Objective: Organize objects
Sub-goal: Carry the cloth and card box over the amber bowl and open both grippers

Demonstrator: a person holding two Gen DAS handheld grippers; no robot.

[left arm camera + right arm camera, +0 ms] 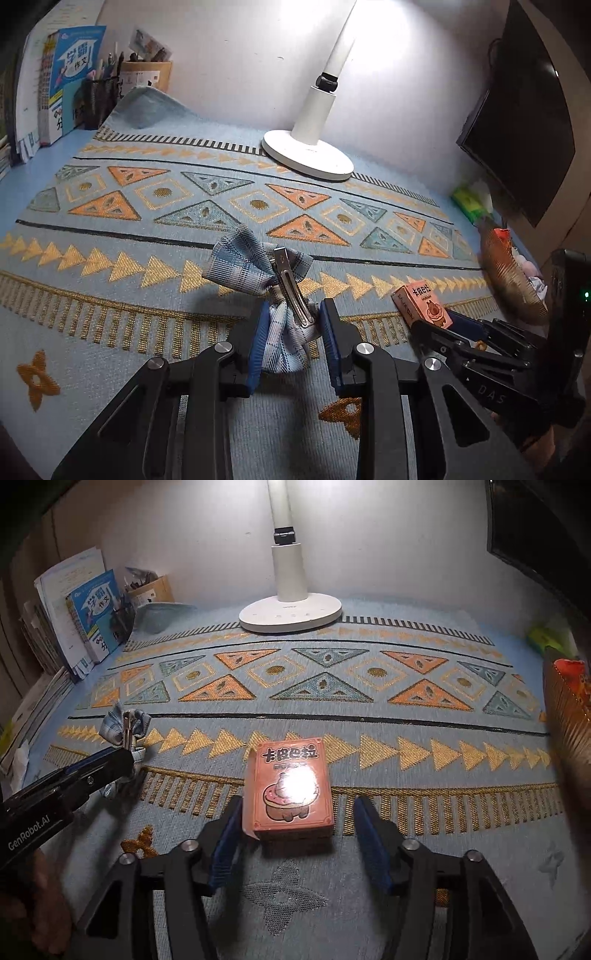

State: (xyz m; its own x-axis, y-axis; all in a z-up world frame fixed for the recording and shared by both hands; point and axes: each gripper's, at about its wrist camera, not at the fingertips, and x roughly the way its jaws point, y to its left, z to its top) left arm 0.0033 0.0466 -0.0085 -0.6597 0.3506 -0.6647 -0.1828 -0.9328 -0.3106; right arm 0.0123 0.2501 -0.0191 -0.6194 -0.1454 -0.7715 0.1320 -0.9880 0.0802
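The left gripper sits low over the surface, its 2 blue pads on either side of the lower tail of a plaid bow. The pads touch or nearly touch the fabric, but I cannot tell whether they are pinching it. The bow's metal clip faces up and runs forward from between the fingers, with the loops just ahead of the tips.

The right gripper is spread wide around an orange box. The left pad is just beside the box's edge and the right pad stands clearly apart, so nothing is gripped there.

Both items lie on the patterned cloth, so the sorting looks barely begun: each gripper is lined up on its item, but neither item seems lifted. What remains, by my reading, is to close on both and carry them off. A gold bag to the right of the right gripper already holds odds and ends and may be the place. A lamp stands far ahead, books far ahead-left.
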